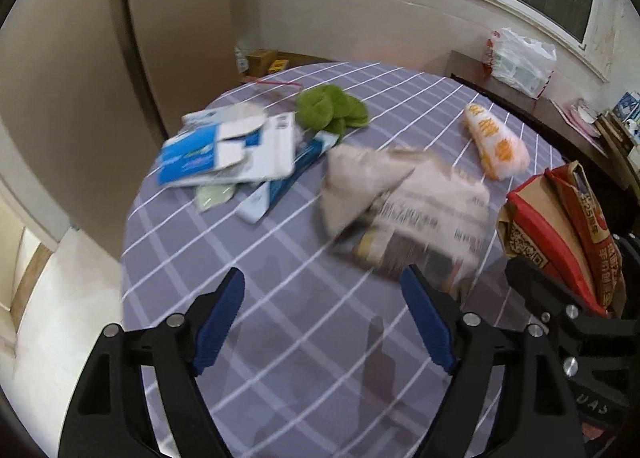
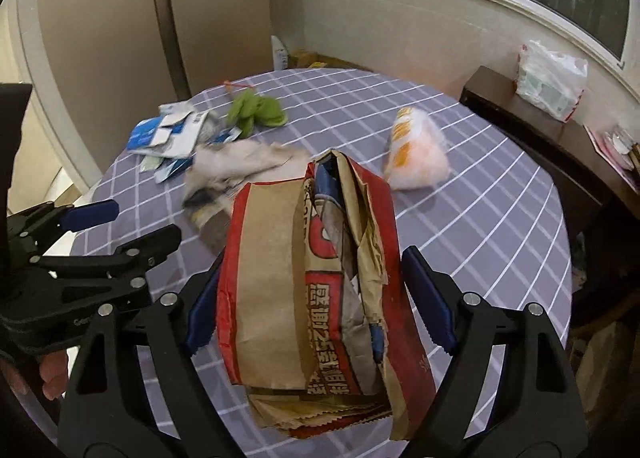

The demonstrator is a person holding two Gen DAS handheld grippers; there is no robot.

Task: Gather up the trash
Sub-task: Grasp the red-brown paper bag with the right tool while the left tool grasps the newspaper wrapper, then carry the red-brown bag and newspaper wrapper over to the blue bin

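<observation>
A red and brown paper bag (image 2: pixel 272 278) with its mouth gaping stands between the pads of my right gripper (image 2: pixel 316 258), which is shut on it; in the left wrist view the bag (image 1: pixel 560 226) shows at the right edge. My left gripper (image 1: pixel 323 278) hangs open over bare tablecloth, just short of a crumpled newspaper (image 1: pixel 404 206), and it shows in the right wrist view (image 2: pixel 146 218) beside the bag. The newspaper (image 2: pixel 240 166) lies behind the bag. Farther off lie blue and white cartons (image 1: pixel 228 150), a green crumpled wad (image 1: pixel 332 108) and an orange and white plastic bag (image 1: pixel 496 146).
The round table (image 1: pixel 280 258) has a grey checked cloth and its edge drops off at the left. A dark sideboard (image 2: pixel 540 130) with a white plastic bag (image 2: pixel 552 78) stands at the right under the window. A hand (image 2: pixel 52 374) holds the left gripper.
</observation>
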